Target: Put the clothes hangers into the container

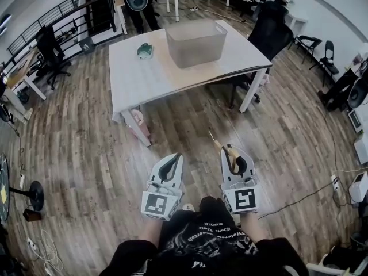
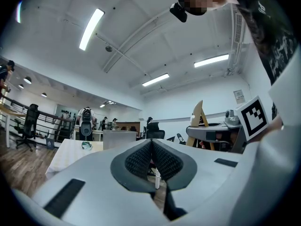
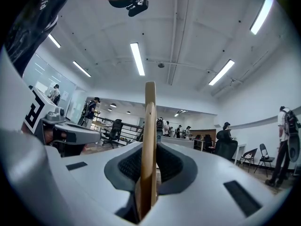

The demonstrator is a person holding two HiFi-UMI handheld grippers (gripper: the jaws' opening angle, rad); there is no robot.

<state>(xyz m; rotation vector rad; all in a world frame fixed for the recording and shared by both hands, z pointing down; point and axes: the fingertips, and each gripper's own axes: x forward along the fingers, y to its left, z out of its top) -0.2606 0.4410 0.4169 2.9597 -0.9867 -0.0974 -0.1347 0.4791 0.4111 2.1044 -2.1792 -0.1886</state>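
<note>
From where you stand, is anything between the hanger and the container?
Nothing visible. The hanger in the right claw faces bare floor up to the table; the container stands open on it, a green thing lying off to its left.

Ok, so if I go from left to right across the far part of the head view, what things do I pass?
black office chair → small green thing → container → big dark chair → black folding chair

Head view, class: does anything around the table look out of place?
A pink object sits on the floor under the table, beside its near leg, not on top with the container; its kind is unclear.
</note>
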